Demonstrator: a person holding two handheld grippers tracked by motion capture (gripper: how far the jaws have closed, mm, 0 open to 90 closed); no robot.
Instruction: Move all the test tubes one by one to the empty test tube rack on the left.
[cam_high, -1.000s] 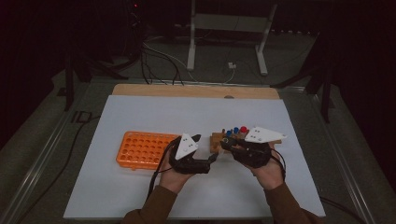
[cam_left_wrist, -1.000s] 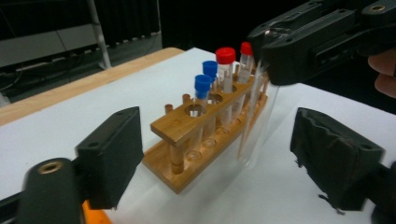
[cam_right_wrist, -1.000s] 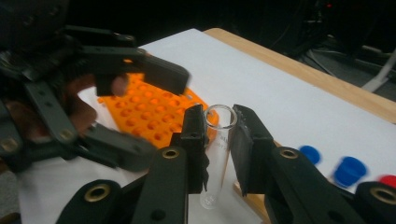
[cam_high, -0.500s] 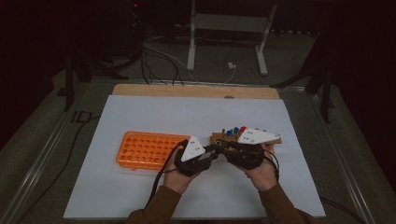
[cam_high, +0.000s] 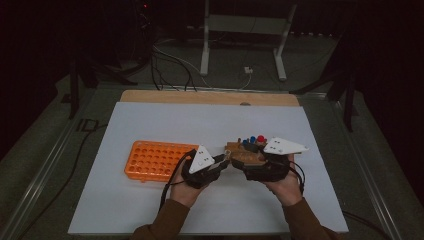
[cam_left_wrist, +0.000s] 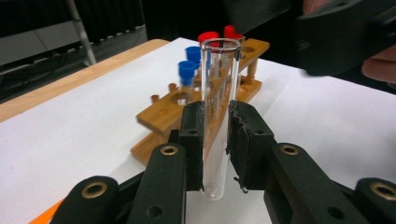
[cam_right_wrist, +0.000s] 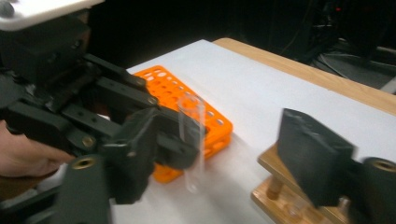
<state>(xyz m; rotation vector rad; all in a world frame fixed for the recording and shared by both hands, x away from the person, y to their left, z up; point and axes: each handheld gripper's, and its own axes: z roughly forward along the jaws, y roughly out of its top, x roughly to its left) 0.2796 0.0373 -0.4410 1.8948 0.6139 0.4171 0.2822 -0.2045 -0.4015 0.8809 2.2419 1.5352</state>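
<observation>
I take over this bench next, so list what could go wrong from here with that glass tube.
1. The left gripper holds the open, uncapped test tube only by its lower part; it could tip or slip.
2. The right gripper, its jaws just opened off the tube, stands close beside it and could knock it.
3. The wooden rack with capped tubes stands close behind; a swing may hit it.

Bare white sheet is left open beyond both grippers. The narrow gap between them is blocked by the wooden rack (capped tubes standing), and the left gripper is flanked outward by the orange rack.
</observation>
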